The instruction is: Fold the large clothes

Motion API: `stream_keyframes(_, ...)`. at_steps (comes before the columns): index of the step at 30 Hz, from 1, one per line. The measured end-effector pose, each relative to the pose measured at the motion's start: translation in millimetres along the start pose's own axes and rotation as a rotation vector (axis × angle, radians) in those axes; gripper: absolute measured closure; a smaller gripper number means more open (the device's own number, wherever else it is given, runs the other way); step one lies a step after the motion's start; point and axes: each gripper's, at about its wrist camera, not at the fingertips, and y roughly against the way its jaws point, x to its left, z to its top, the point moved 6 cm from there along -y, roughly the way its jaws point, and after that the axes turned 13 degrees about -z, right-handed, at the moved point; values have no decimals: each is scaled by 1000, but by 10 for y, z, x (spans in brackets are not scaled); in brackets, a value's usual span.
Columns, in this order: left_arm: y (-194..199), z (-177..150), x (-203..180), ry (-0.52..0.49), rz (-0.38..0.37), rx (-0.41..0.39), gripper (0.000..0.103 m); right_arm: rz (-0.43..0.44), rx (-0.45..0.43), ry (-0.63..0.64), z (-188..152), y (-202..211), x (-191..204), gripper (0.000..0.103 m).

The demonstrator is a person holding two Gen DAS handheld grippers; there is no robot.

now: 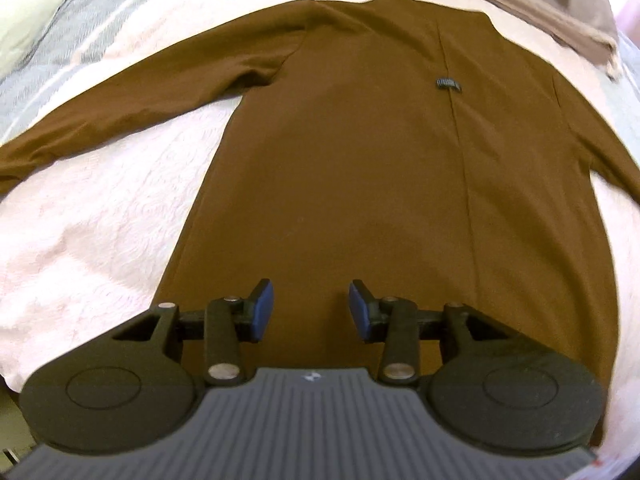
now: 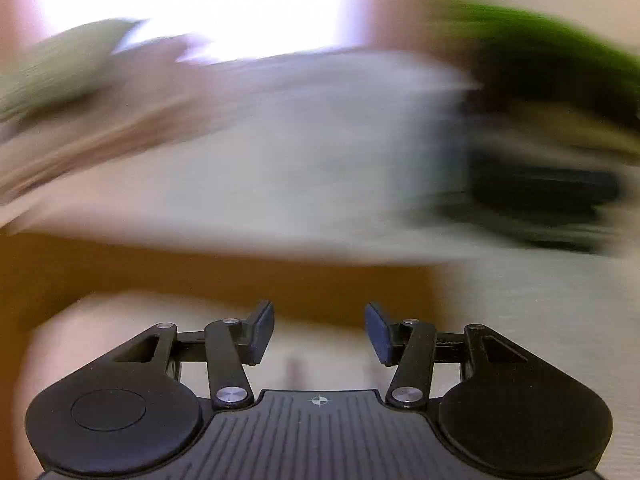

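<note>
I have the brown long-sleeved shirt point(image 1: 360, 168) spread flat on the bed point(image 1: 100, 220), hem nearest my left gripper point(image 1: 311, 307) and collar at the far end. One sleeve point(image 1: 132, 108) runs out to the left across the pale quilt; the other side slips off the right edge of the view, so I cannot tell how that sleeve lies.

My left gripper hangs over the hem with its jaws spread and nothing between the blue pads point(image 1: 264, 300). My right gripper point(image 2: 319, 330) also shows its jaws apart and empty; its view is badly smeared, and all I can make out is a brown band of the shirt point(image 2: 240, 280) just ahead and pale bedding beyond.

As I judge it, the step in hand is getting set for the first fold. To do it well I would first steady the right gripper, since I cannot place a grip in that blur. Then I would pinch only at an edge, the hem corner or the cuff, catching both layers, and lift low so the body does not drag or bunch. Bringing the outstretched sleeve across the chest first should leave a tidy rectangle to fold.

The cloth looks thin and smooth, nearly free of wrinkles. A straight crease or seam runs lengthwise down the body, with a small dark tag point(image 1: 449, 84) on it. A tan garment point(image 1: 540, 4) is bunched beyond the collar.
</note>
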Motion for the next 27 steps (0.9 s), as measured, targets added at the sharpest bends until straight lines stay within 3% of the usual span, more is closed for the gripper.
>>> stream_keyframes(2,12,-180,75,-23,8,19,67,216,40,143,-388,192,813,55)
stream_keyframes(4,42,-444,145,-44,19,38,67,309,104,275,-868,332,1444,55)
stream_keyframes(5,56,-570,184,-48,18,49,67,298,167,323,-1097,311,1615,55)
stream_keyframes(7,124,-791,239,-59,11,51,66,191,256,377,-1523,316,1747,55)
stream_keyframes(10,307,-1062,297,-70,-12,82,66,62,357,426,-1776,567,1737,55)
stream_keyframes(12,425,-1180,349,-52,-14,152,66,1,483,361,-1845,763,1680,55)
stream_keyframes(15,828,-1244,326,-59,-36,168,66,25,435,171,-1608,1401,1635,55)
stream_keyframes(18,1446,-1188,216,-123,-76,113,62,40,333,83,-1316,2064,1829,55)
stream_keyframes(22,2271,-1128,78,-249,-71,5,53,63,236,51,-1075,2758,2099,53)
stream_keyframes(27,2980,-1201,56,-271,-68,-62,46,83,200,64,-1036,3348,2215,52)
